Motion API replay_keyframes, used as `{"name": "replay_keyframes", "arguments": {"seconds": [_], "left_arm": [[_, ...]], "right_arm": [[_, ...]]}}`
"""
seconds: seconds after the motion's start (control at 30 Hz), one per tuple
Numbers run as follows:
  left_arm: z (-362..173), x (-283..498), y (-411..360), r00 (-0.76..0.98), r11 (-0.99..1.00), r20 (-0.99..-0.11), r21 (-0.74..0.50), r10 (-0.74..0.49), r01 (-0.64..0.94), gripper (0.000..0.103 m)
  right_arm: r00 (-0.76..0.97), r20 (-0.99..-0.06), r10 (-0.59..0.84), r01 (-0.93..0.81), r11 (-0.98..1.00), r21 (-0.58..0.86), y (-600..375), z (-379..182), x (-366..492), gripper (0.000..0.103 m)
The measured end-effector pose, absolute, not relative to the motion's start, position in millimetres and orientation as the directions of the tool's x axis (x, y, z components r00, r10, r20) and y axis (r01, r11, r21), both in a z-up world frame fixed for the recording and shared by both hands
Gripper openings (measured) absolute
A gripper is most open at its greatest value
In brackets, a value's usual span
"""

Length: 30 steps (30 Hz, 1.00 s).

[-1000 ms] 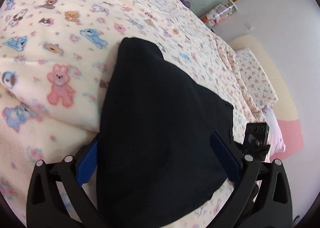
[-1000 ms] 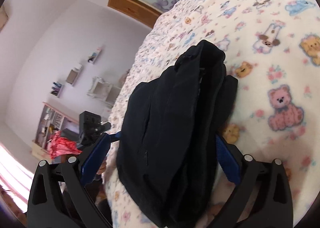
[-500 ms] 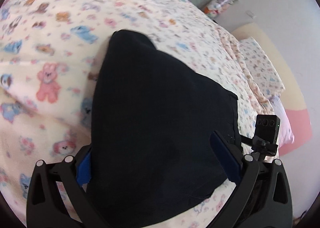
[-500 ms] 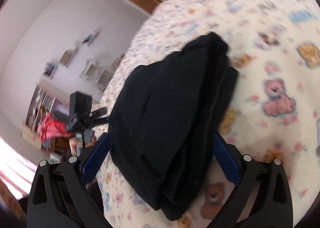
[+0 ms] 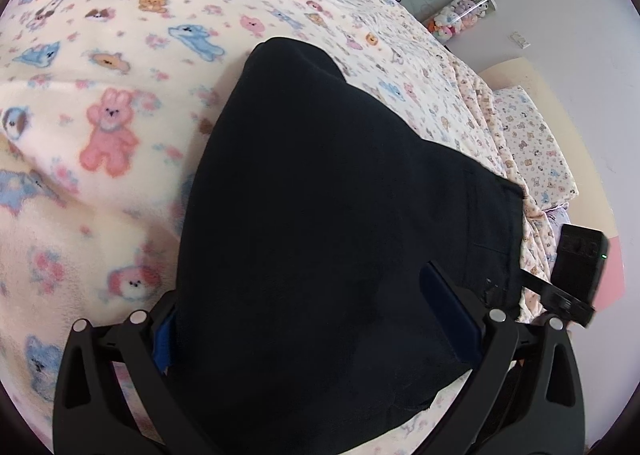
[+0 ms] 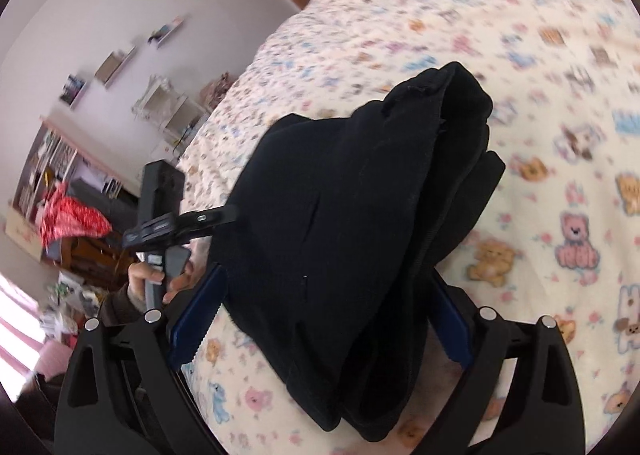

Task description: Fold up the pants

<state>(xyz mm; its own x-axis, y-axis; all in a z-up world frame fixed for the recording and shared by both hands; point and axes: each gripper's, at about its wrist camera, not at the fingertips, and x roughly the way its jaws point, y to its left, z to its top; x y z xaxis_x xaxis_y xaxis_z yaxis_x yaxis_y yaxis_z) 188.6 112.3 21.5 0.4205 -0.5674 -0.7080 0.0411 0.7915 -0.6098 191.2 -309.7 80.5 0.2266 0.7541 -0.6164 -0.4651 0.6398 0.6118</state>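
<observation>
Left wrist view: one pair of black fleece pants (image 5: 320, 215), folded into a thick bundle, lies on a cream fleece blanket w/ teddy-bear print (image 5: 100, 75). The pants drape over the gap of the left gripper (image 5: 316, 319); its 2 blue-padded fingers (image 5: 448, 303) stand wide, one at each side of the cloth, w/ the left pad mostly hidden. No pinch is visible.

Right wrist view: same bundle from its layered edge (image 6: 400, 255), several folds stacked. The right gripper (image 6: 320, 319) is also spread wide, pads (image 6: 196, 319) flanking the cloth. Only this view shows the person's hand (image 6: 152, 279) on the other tool's grip, plus wall shelves (image 6: 112, 63). Bare blanket lies beyond the bundle & right of it; the bed edge drops off left.
</observation>
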Motion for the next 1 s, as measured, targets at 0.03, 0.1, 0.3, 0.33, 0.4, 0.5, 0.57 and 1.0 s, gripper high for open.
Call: {"name": "replay_keyframes", "arguments": {"seconds": [0.03, 0.1, 0.3, 0.33, 0.4, 0.5, 0.57, 1.0], "left_arm": [[21, 189, 112, 0.421, 0.791, -0.708, -0.611, -0.567, 0.038, 0.101], [19, 189, 112, 0.421, 0.789, -0.707, -0.614, -0.568, 0.032, 0.101], [17, 191, 110, 0.411, 0.796, -0.717, -0.605, -0.562, 0.034, 0.101], [17, 192, 110, 0.409, 0.793, -0.716, -0.609, -0.565, 0.031, 0.101], [17, 194, 108, 0.412, 0.782, -0.705, -0.623, -0.577, 0.028, 0.101], [20, 195, 106, 0.420, 0.769, -0.690, -0.639, -0.589, 0.028, 0.100], [23, 193, 105, 0.430, 0.776, -0.693, -0.629, -0.579, 0.032, 0.086], [42, 178, 114, 0.502, 0.847, -0.729, -0.532, -0.466, 0.013, 0.019]], "right_arm": [[0.228, -0.619, 0.752, -0.465, 0.643, 0.609, -310, 81, 189, 0.096], [0.227, -0.653, 0.722, -0.403, 0.680, 0.612, -314, 68, 200, 0.096], [0.218, -0.676, 0.704, -0.281, 0.708, 0.647, -333, 26, 214, 0.090], [0.221, -0.671, 0.708, -0.280, 0.705, 0.652, -334, 23, 216, 0.090], [0.243, -0.643, 0.726, -0.279, 0.687, 0.671, -337, 19, 216, 0.084], [0.269, -0.611, 0.744, -0.284, 0.668, 0.688, -342, 17, 214, 0.063], [0.289, -0.603, 0.744, -0.291, 0.668, 0.685, -346, 19, 210, 0.056], [0.416, -0.581, 0.700, -0.350, 0.713, 0.608, -335, 57, 188, 0.036]]}}
